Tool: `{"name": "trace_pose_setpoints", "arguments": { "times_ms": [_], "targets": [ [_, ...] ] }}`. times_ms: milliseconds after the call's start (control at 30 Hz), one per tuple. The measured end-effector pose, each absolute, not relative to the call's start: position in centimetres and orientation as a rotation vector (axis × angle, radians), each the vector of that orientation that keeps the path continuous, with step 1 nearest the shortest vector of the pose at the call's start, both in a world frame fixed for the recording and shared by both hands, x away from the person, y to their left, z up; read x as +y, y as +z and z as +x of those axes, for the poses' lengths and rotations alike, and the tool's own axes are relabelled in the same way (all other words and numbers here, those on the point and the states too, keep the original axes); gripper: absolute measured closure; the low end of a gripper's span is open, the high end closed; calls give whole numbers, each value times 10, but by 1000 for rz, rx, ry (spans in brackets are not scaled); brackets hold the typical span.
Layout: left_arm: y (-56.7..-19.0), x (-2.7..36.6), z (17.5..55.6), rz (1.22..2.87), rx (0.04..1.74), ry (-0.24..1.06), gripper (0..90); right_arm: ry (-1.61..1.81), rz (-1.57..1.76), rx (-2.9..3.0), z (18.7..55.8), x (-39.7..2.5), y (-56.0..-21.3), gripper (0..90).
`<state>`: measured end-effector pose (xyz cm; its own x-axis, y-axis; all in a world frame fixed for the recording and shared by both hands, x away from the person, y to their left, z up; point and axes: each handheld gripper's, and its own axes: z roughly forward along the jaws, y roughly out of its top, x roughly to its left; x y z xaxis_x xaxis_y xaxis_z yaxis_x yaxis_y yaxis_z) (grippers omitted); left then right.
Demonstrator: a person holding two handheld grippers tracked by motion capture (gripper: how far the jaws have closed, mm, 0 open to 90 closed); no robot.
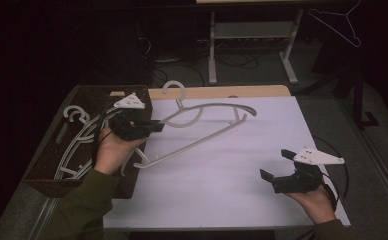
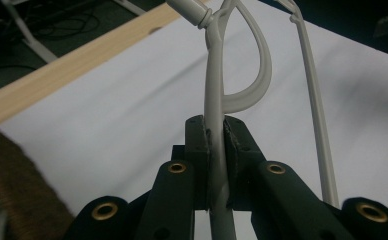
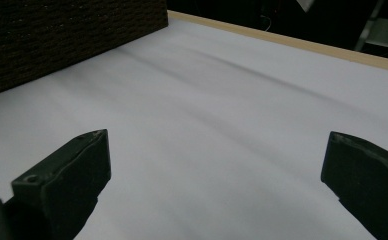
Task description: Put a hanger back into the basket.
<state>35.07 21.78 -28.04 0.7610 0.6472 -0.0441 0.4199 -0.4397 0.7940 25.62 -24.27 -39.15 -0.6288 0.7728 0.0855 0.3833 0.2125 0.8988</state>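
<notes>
Job: You are taking a white plastic hanger (image 1: 202, 131) out of the brown woven basket (image 1: 44, 172) and putting it on the white table top (image 1: 242, 170).
Left gripper: Your left gripper (image 1: 154, 126) is squeezed tight on one arm of the hanger. Its jaws are nearly together, with just the thin bar between them.
Right gripper: Your right gripper (image 1: 275, 164) has its jaws wide apart. It holds nothing and waits low over the table, well apart from the hanger.
Where the hanger is: It is out over the table, just beside the basket. Its hook (image 1: 174, 88) points to the far wooden edge (image 1: 217, 92). I cannot tell if it rests on the table or hangs above it.
Done: One hanger looks to be out of the basket.
Left to do: You likely need to let it go. More hangers (image 1: 79, 137) lie in the basket.
Left gripper view: It shows the grip up close: the hanger (image 2: 213, 100) sits right between the two pads. The high view is too far off to show that.
Right gripper view: It shows bare table (image 3: 217, 115) between the jaws and the basket wall (image 3: 57, 35) far off.
</notes>
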Motion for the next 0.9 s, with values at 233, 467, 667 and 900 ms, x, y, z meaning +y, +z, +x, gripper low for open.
{"name": "trace_pose_setpoints", "arguments": {
  "times_ms": [233, 467, 667, 900],
  "targets": [
    [-258, 257, 349, 2066, 849, 414, 828, 1395, 1076, 2112, 257, -242, -392, 0],
    [-245, 304, 346, 2026, 917, 491, 828, 1392, 1078, 2111, 258, -242, -392, 0],
    [-247, 344, 346, 2008, 1003, 558, 828, 1395, 1081, 2111, 260, -240, -392, 0],
    [-251, 390, 346, 1991, 1080, 615, 828, 1388, 1084, 2120, 261, -237, -393, 0]
  ]
}}
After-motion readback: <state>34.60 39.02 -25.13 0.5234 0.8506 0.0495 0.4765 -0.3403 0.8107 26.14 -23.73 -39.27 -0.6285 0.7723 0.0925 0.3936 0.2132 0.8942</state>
